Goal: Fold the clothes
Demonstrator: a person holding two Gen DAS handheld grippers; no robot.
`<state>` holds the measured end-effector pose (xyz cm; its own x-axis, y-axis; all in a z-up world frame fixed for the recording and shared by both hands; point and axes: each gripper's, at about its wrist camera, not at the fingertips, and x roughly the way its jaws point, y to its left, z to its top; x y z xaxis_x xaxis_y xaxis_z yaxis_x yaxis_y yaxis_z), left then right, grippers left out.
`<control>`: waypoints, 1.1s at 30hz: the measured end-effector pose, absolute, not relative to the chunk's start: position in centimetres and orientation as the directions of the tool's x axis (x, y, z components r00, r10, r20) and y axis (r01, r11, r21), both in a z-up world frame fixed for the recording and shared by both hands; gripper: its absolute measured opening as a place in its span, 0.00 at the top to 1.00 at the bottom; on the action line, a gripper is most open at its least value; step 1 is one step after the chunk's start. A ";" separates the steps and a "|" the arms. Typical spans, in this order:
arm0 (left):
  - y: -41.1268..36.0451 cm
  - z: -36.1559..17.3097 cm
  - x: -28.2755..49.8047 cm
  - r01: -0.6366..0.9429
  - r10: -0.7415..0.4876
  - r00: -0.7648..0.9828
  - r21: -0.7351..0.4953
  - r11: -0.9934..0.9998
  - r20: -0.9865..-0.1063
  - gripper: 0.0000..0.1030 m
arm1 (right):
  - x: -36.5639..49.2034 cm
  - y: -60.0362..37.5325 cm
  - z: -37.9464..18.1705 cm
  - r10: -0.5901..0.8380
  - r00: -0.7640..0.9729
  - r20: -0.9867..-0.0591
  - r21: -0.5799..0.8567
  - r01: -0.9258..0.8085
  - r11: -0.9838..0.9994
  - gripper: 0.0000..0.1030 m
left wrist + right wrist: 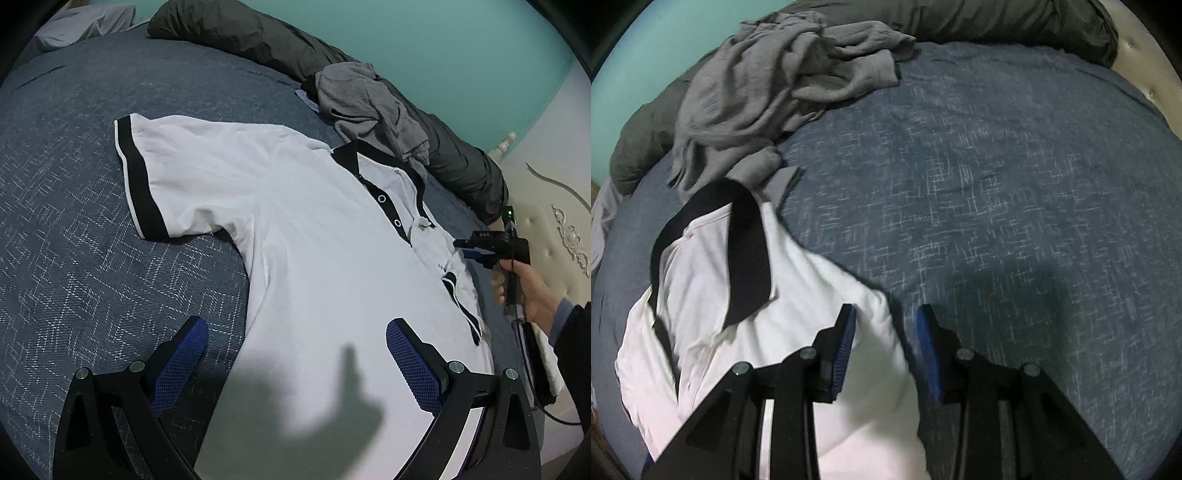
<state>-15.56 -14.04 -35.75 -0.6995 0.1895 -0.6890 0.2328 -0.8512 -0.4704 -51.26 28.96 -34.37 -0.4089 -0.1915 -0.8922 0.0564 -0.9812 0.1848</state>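
Note:
A white polo shirt [314, 240] with a black collar [369, 155] lies face up on the blue bedspread [74, 240]. Its left sleeve [155, 166], with a black cuff, is spread flat. The right sleeve [461, 295] is folded in over the chest. My left gripper [295, 325] hangs open above the shirt's lower body, nothing between its pads. A hand [528, 288] holds my right gripper [468, 250] at the shirt's right shoulder edge. In the right wrist view that gripper [886, 310] is open over the folded edge of the shirt [713, 295], empty, with the collar [746, 251] to its left.
A crumpled grey garment [369, 107] [768, 85] lies just beyond the collar. A dark grey duvet [240, 33] [997, 18] runs along the far side against a teal wall. A cream headboard [554, 229] stands at the right. Bare bedspread [997, 184] stretches right of the shirt.

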 end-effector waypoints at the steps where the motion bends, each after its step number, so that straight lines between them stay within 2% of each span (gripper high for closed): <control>1: -14.0 -35.8 -15.6 0.233 0.190 -0.699 -0.470 -0.851 -0.690 0.03 | -51.4 29.0 -34.6 -0.191 -0.405 -0.894 0.186 0.053 -0.981 0.72; 2: -14.0 -35.8 -15.6 0.233 0.191 -0.698 -0.471 -0.851 -0.690 0.03 | -51.6 28.9 -34.9 -0.177 -0.402 -0.898 0.173 0.046 -0.984 0.87; 5: -14.0 -35.8 -15.6 0.229 0.194 -0.697 -0.471 -0.852 -0.690 0.03 | -51.8 28.7 -35.1 -0.163 -0.413 -0.896 0.158 0.046 -0.986 0.95; 11: -14.0 -35.9 -15.5 0.229 0.195 -0.695 -0.471 -0.852 -0.691 0.03 | -51.9 29.1 -34.4 -0.078 -0.486 -0.871 0.087 0.005 -0.996 0.96; 21: -14.0 -36.0 -15.6 0.229 0.194 -0.693 -0.467 -0.854 -0.694 0.03 | -53.4 30.6 -34.9 0.001 -0.492 -0.871 0.043 -0.077 -0.996 0.96; 26: -14.1 -36.1 -15.8 0.230 0.195 -0.691 -0.468 -0.853 -0.696 0.03 | -54.1 30.6 -35.1 0.014 -0.487 -0.873 0.038 -0.096 -0.995 0.96; 31: -14.2 -36.1 -15.7 0.229 0.197 -0.692 -0.470 -0.853 -0.694 0.03 | -54.3 30.8 -35.0 -0.041 -0.487 -0.872 0.093 -0.083 -0.992 0.96; 33: -14.1 -36.1 -15.7 0.229 0.197 -0.693 -0.470 -0.853 -0.694 0.03 | -54.2 30.9 -34.3 -0.053 -0.511 -0.858 0.105 -0.072 -0.992 0.91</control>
<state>-15.75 -14.14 -36.05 -0.6925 0.1966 -0.6941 0.2286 -0.8527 -0.4697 -54.17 30.95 -34.26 -0.5108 -0.0532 -0.8581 -0.0723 -0.9919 0.1045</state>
